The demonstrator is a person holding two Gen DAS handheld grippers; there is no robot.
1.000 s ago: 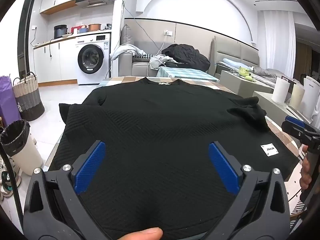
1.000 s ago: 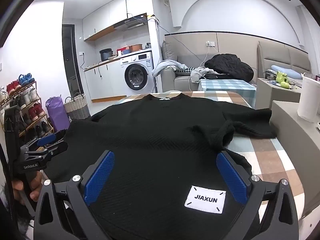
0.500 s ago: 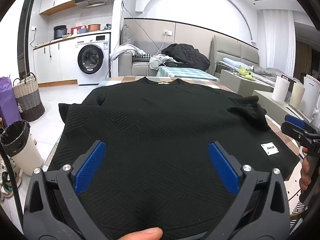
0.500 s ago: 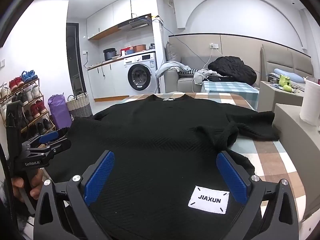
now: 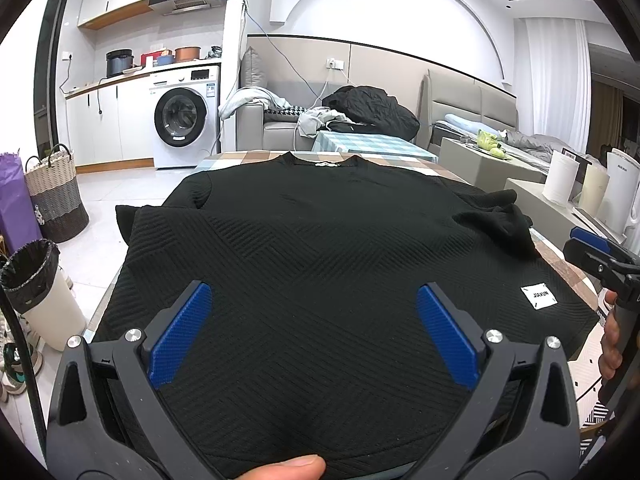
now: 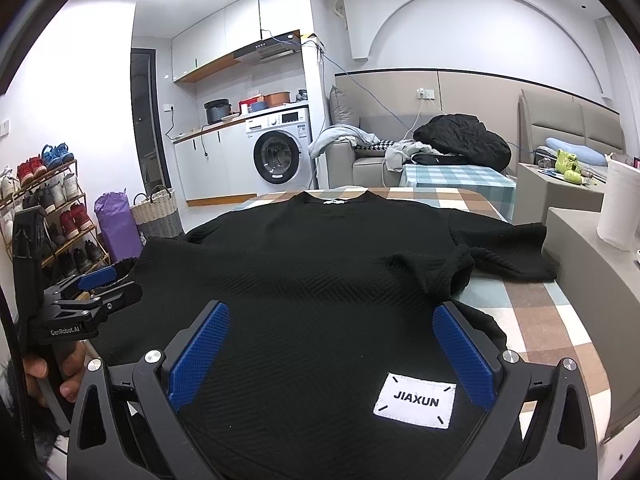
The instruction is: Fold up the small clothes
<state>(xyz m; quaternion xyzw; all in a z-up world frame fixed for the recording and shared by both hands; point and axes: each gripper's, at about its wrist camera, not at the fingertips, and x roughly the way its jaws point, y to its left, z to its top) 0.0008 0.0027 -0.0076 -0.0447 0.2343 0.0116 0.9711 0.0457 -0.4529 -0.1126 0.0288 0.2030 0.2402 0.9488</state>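
Left gripper: jaws spread wide, gripping nothing, poised above the near hem of the black top. Right gripper: jaws equally wide, empty, over the hem corner bearing the white JIAXUN label. The top lies spread flat on the checked tablecloth, neckline at the far side, its right sleeve bunched and folded inward.
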